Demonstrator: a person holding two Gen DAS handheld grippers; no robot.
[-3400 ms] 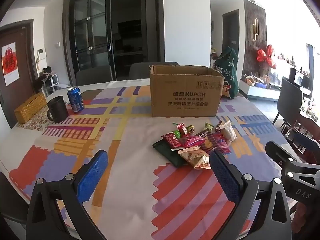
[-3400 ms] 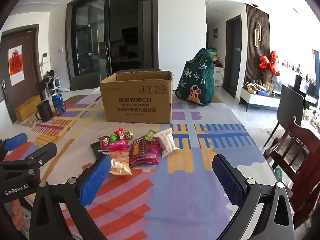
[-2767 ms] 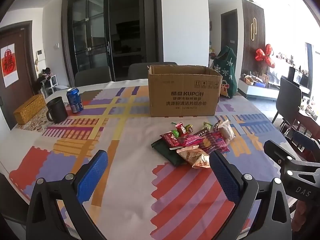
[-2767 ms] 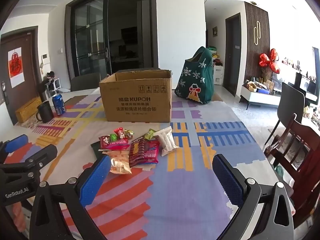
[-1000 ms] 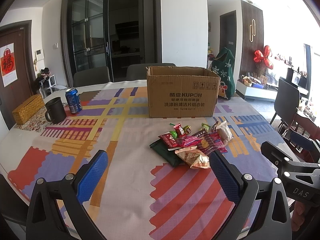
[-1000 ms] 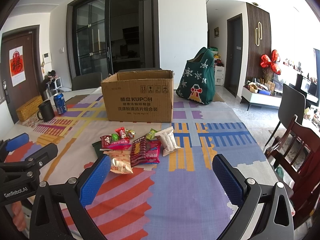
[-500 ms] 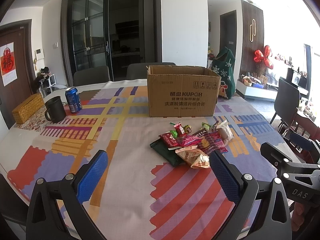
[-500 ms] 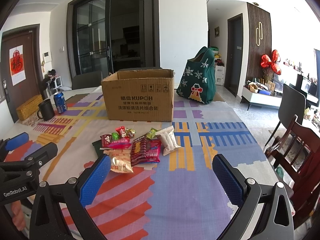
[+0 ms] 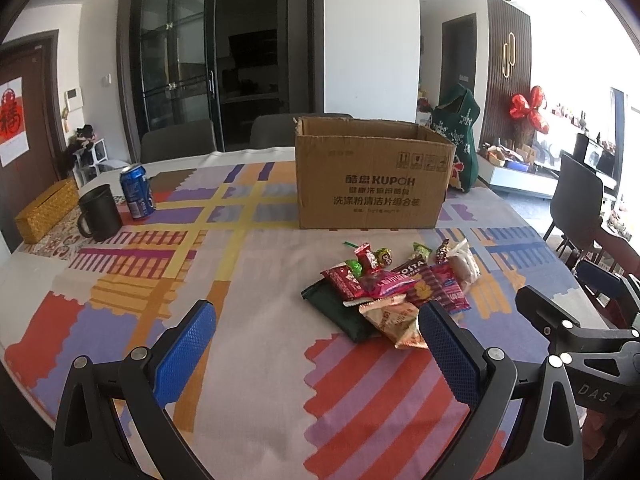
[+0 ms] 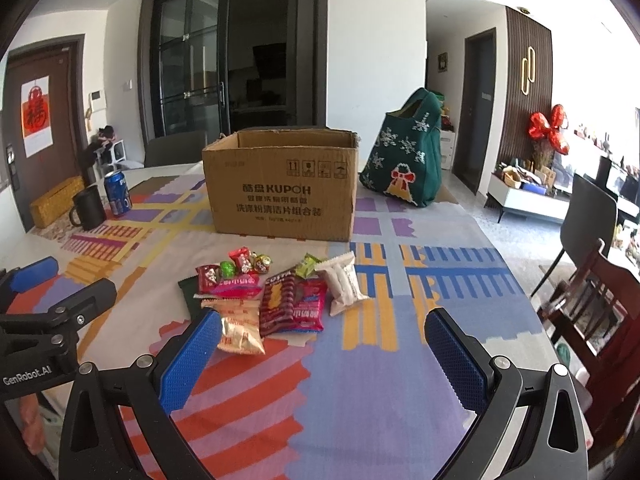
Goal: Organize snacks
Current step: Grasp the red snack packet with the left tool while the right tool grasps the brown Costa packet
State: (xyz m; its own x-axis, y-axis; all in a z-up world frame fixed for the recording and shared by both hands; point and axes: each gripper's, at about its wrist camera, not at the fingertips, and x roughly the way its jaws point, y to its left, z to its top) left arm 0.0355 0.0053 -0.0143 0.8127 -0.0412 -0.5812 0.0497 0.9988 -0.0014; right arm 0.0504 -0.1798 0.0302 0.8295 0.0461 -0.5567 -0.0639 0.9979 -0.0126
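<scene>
A pile of snack packets [image 9: 394, 286] [image 10: 276, 292] lies mid-table on a colourful patterned cloth, in front of an open brown cardboard box [image 9: 372, 176] [image 10: 282, 186]. The pile holds red wrappers, a tan packet [image 10: 240, 328], a white packet [image 10: 344, 282], a dark green pouch [image 9: 340, 312] and small candies. My left gripper [image 9: 316, 344] hovers open near the table's front edge, left of the pile. My right gripper [image 10: 324, 352] hovers open just in front of the pile, its left finger by the tan packet. Both are empty.
A black mug [image 9: 100, 212], a blue can [image 9: 138, 190] and a woven yellow box [image 9: 46, 210] stand at the far left. A green festive bag [image 10: 408, 156] sits right of the carton. Chairs [image 10: 592, 312] flank the table's right side.
Both grippers drifted slightly toward the pile and box; the view barely shifted. Neither jaw moved and nothing was picked up.
</scene>
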